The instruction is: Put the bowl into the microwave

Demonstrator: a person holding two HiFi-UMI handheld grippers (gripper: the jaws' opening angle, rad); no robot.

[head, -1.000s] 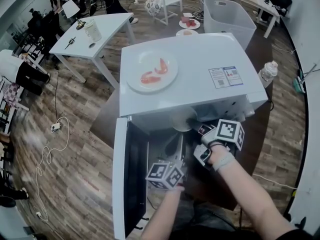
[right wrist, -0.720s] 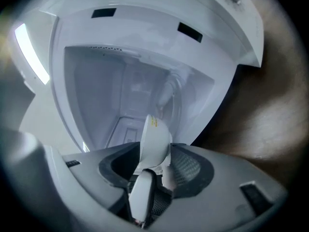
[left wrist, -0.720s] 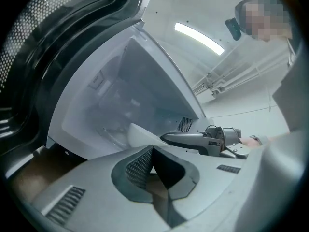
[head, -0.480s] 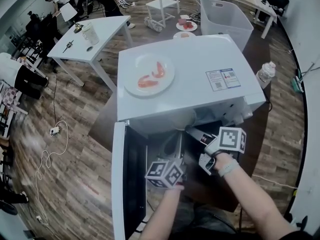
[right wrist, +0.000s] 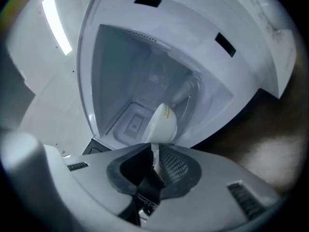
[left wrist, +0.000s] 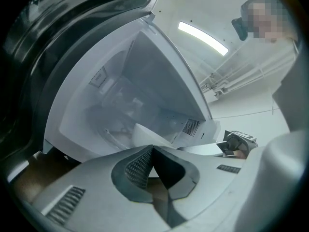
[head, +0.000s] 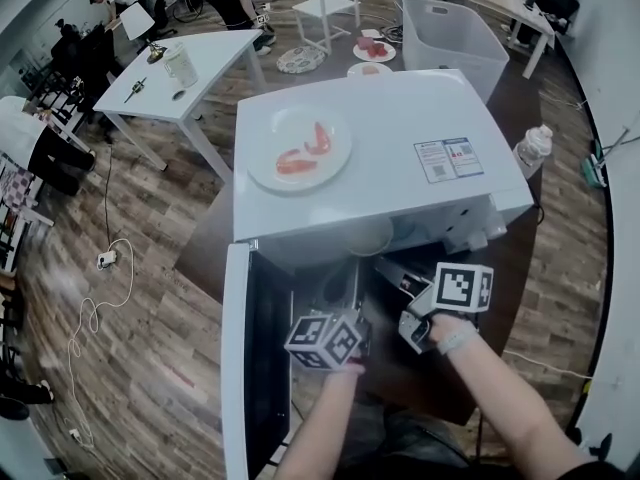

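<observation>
Step in hand: I am inserting the bowl into the microwave [head: 400, 118]. The unit is standing with its door [head: 250, 368] swung fully open to the left, so the cavity is accessible.

My left gripper [left wrist: 152, 150] is hovering at the left side of the opening. Its fingers are pressed together with nothing between them, and it is taking no part in the carry.

The bowl [right wrist: 163, 123] is sitting at the mouth of the cavity, between the two grippers. In the head view it is showing partly under the front edge of the microwave top, so I am judging it as only part-way in.

My right gripper [right wrist: 155, 153] is working on the right. Its fingers have just been closing, and they are now pinching the near rim of the bowl, with the wall of the bowl running up between the pads.

Next move, as I am judging it: advance the right gripper deeper into the cavity, level the bowl, lower it to the cavity floor, spread the fingers, then withdraw clear of the door.

Condition of the bowl: it is plain white, smooth and thin-walled, with a small yellow mark on its outer wall. It is appearing tilted in the grip. I cannot tell whether it is holding anything.
</observation>
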